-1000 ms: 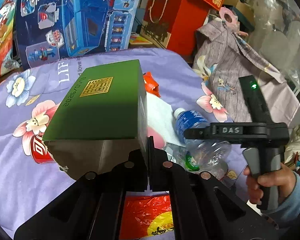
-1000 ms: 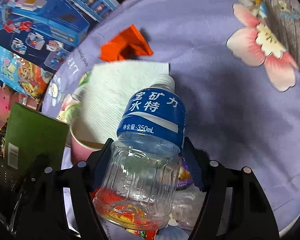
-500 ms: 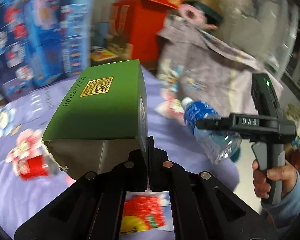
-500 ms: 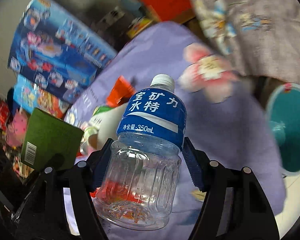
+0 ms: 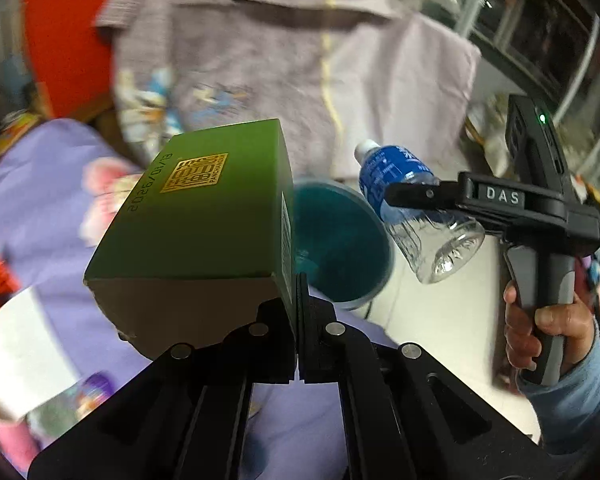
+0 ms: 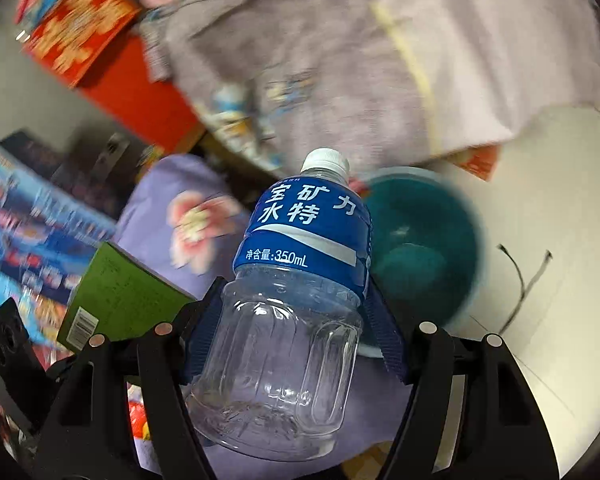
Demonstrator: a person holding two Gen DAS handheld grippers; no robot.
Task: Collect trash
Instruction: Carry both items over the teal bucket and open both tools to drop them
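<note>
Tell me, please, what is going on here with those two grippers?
A person is collecting trash. The left gripper is shut on a green box, and the right gripper is shut on an empty water bottle. Both items are held up near a teal bin on the floor beside the purple bedspread.

Clear ribbed plastic bottle (image 6: pixel 284 344), glossy, with slick blue film label. Green cardboard box (image 5: pixel 204 216) beside bottle: matt, gold foil stamp. Teal plastic bin (image 6: pixel 424 256) behind bottle, smooth. Lilac floral cloth (image 5: pixel 36 200) under box, soft matt.
</note>
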